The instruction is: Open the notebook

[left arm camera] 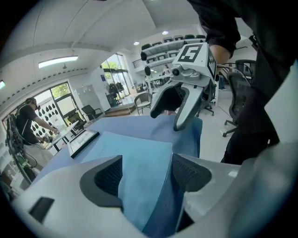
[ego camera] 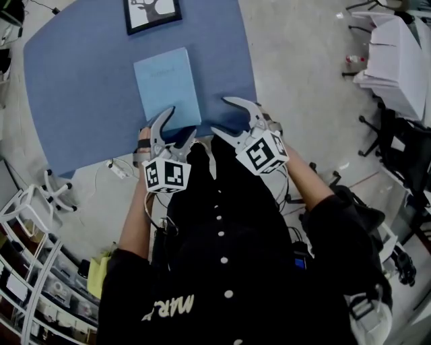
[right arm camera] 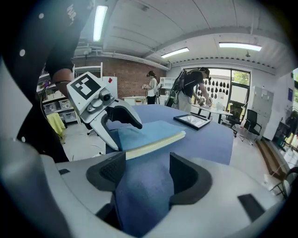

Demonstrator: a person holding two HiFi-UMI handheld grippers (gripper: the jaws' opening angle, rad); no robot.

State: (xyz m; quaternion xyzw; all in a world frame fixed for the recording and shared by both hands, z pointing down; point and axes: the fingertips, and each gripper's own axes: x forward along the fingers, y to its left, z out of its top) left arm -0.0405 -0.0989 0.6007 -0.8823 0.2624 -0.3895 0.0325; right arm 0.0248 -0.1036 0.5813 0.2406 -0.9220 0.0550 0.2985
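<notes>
Where the head view looks down, a wide workroom with a pale, glossy floor (ego camera: pixel 303 60) spreads round everything. The gripper views add a white ceiling with strip lights (right arm camera: pixel 98 21), a brick wall (right arm camera: pixel 128 74) and tall windows (right arm camera: pixel 233 76) at the far side. Most of the middle is taken by a large bench (ego camera: pixel 81 87) under a plain blue cover, its near edge just in front of the person's black buttoned top (ego camera: pixel 222 256). White wire shelving (ego camera: pixel 27 269) stands at the lower left of the floor, and dark office chairs (ego camera: pixel 397 155) stand off to the right, well apart from the bench. In the background of the right gripper view a person (right arm camera: pixel 193 88) bends over another table, with a second person (right arm camera: pixel 151 88) standing farther back. At the bench's far edge lies a black picture frame (ego camera: pixel 152 13). Nearer, the notebook (ego camera: pixel 165 84) lies flat and closed on the blue cover. It is light blue, its short side is close to the bench's near edge, and cream page edges show on the side turned toward the right gripper (ego camera: pixel 219 115). That gripper hangs over the bench's near edge just right of the notebook, its fingers wide apart with only blue cover seen between them. The left gripper (ego camera: pixel 182 124) sits over the notebook's near end, fingers likewise apart and clamped on nothing, with the notebook's cover and edge seen through the gap; whether a fingertip touches it cannot be told
</notes>
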